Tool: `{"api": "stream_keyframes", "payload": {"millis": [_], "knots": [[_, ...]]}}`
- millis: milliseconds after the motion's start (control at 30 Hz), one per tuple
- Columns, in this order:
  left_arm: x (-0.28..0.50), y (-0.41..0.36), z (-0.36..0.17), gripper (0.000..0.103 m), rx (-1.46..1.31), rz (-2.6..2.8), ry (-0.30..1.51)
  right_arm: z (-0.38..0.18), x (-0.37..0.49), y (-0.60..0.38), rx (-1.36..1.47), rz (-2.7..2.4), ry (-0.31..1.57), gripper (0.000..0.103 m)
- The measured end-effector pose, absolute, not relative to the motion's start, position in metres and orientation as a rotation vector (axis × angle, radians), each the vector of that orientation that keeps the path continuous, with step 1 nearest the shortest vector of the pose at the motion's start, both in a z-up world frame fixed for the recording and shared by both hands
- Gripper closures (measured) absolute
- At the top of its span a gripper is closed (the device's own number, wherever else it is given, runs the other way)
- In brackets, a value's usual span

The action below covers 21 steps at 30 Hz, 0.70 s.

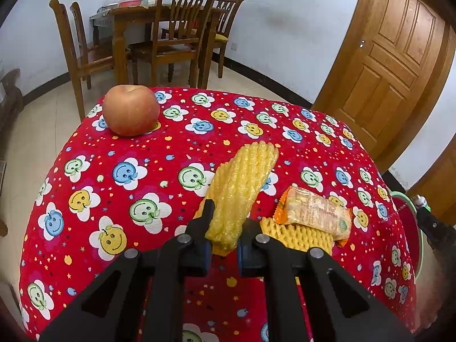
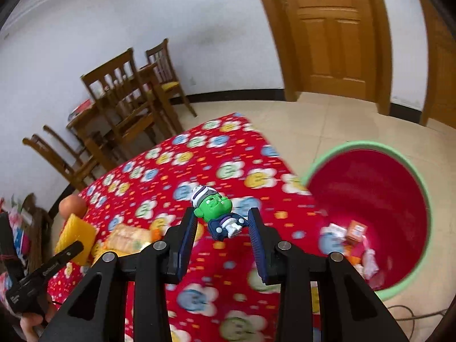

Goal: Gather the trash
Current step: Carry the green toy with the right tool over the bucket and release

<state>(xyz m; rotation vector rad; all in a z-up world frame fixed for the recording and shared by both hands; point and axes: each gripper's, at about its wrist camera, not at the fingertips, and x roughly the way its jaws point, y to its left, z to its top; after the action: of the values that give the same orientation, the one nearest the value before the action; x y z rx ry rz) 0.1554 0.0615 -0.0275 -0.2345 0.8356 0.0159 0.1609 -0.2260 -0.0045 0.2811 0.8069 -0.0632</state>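
Observation:
My left gripper [image 1: 228,216] is shut on the lower end of a yellow foam fruit net [image 1: 242,182], which sticks up and away from the fingers over the red tablecloth [image 1: 171,148]. To its right lies a snack packet [image 1: 316,213] on top of a second yellow net [image 1: 296,236]. My right gripper [image 2: 222,213] is shut on a small green-faced toy figure [image 2: 216,208] and holds it above the table near its right edge. A red basin with a green rim [image 2: 356,144] stands on the floor to the right, with some wrappers [image 2: 356,233] inside.
An apple [image 1: 131,110] rests at the table's far left corner. Wooden chairs [image 1: 182,28] and a wooden table stand behind, by the white wall. A wooden door [image 1: 393,51] is at the right. A hand on the left gripper [image 2: 57,259] shows at the lower left.

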Motion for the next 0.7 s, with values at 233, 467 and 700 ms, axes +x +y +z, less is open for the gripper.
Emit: {"api": "stream_keyframes", "payload": {"millis": [233,467,700], "knots": [[0.154,0.050,-0.017,0.091,-0.208,0.022,0.823,-0.008,0.142,-0.278,0.337,-0.180,0.801,0.065],[0.145,0.037,-0.001,0.091,-0.180,0.009,0.801,-0.017,0.131,-0.320,0.389,-0.275,0.807,0.065],[0.137,0.009,0.019,0.091,-0.162,-0.055,0.785,-0.033,0.123,-0.348,0.439,-0.315,0.834,0.065]]}}
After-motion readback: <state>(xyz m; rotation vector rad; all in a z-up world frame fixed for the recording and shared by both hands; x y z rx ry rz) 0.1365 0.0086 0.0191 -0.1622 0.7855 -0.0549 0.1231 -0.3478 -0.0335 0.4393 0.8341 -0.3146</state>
